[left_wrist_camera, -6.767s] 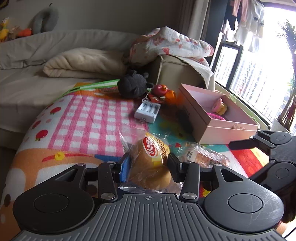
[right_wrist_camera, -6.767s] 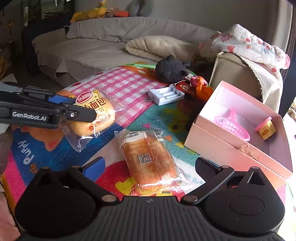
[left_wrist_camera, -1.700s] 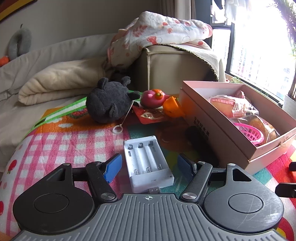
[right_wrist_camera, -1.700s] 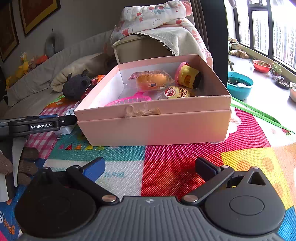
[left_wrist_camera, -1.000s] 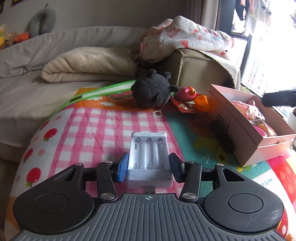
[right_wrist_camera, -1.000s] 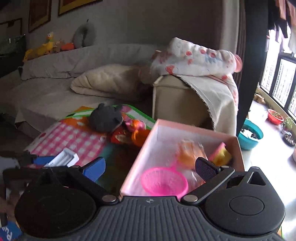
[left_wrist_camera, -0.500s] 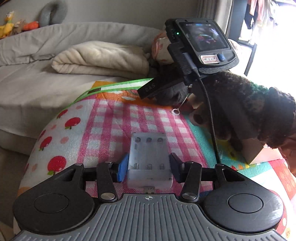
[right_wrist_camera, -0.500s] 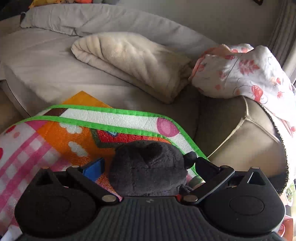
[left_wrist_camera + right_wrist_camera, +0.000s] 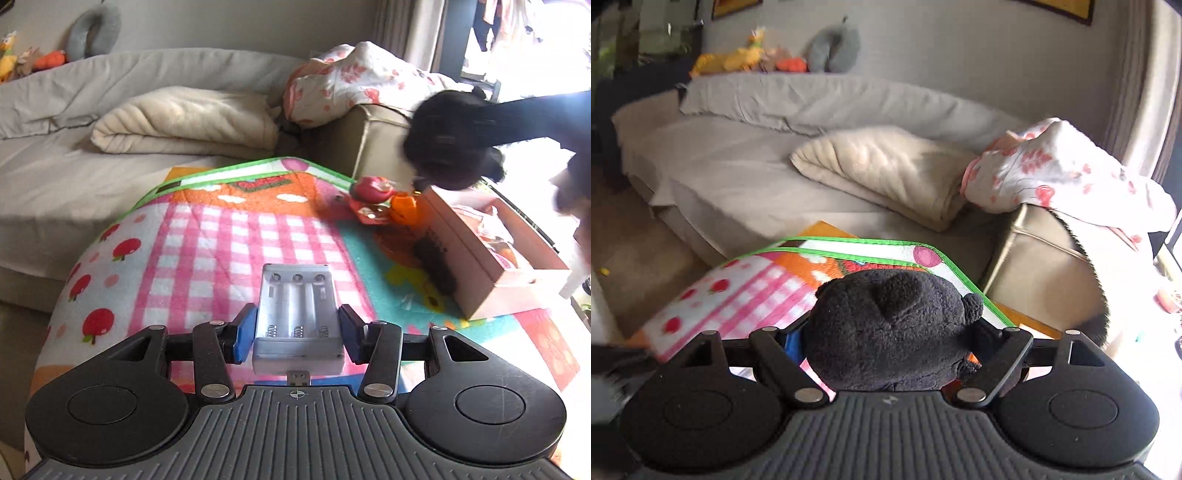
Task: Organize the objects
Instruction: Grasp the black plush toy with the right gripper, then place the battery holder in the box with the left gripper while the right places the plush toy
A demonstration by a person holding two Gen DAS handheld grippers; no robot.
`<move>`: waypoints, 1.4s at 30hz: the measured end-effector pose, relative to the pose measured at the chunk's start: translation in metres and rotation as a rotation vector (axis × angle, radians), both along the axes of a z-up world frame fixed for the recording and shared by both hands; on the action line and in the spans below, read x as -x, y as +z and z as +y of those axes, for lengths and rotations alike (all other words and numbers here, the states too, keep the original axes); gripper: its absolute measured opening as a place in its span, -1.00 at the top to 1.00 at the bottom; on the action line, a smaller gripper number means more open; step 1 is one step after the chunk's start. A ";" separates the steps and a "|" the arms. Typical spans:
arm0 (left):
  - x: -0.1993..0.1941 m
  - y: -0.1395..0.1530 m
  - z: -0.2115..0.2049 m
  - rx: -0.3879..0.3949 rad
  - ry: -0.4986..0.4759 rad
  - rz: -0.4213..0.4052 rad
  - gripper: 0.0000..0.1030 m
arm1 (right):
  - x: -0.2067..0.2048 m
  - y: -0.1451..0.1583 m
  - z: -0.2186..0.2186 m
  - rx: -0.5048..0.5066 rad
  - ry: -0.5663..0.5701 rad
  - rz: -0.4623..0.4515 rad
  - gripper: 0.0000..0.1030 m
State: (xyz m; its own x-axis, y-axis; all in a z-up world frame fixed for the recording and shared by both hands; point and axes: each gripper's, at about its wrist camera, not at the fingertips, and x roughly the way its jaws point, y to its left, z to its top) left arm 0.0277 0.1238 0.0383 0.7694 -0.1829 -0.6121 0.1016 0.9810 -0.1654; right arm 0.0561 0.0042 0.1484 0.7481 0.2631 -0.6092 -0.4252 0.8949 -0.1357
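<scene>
My left gripper [image 9: 297, 334] is shut on a white battery charger [image 9: 297, 314] and holds it above the colourful play mat [image 9: 221, 236]. My right gripper [image 9: 888, 341] is shut on a black plush toy [image 9: 886, 328] and holds it lifted over the mat's far corner; the toy also shows blurred in the left wrist view [image 9: 450, 144], above the pink box [image 9: 491, 258]. The open box holds wrapped bread and a pink basket. A pink toy [image 9: 369, 186] and an orange toy [image 9: 404, 208] lie on the mat beside the box.
A grey sofa bed [image 9: 738, 155] with a folded beige blanket [image 9: 886, 166] lies behind the mat. A beige ottoman [image 9: 1045, 266] carries a floral blanket [image 9: 1063, 173]. A bright window is at the right.
My right gripper has shut on the black plush toy and lifted it off the mat toward the box. My left gripper still holds the charger, raised slightly.
</scene>
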 end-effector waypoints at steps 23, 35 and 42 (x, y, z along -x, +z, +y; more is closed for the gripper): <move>-0.084 0.063 -0.186 0.062 -0.248 -0.204 -0.02 | 0.181 -0.031 -0.198 -0.124 -0.293 -0.084 -0.62; -0.039 0.030 -0.130 0.068 -0.216 -0.173 0.01 | 0.142 -0.010 -0.217 -0.183 -0.342 -0.132 -0.62; -0.033 0.019 -0.103 0.112 -0.158 -0.107 0.01 | 0.072 0.031 -0.204 -0.378 -0.291 -0.172 -0.69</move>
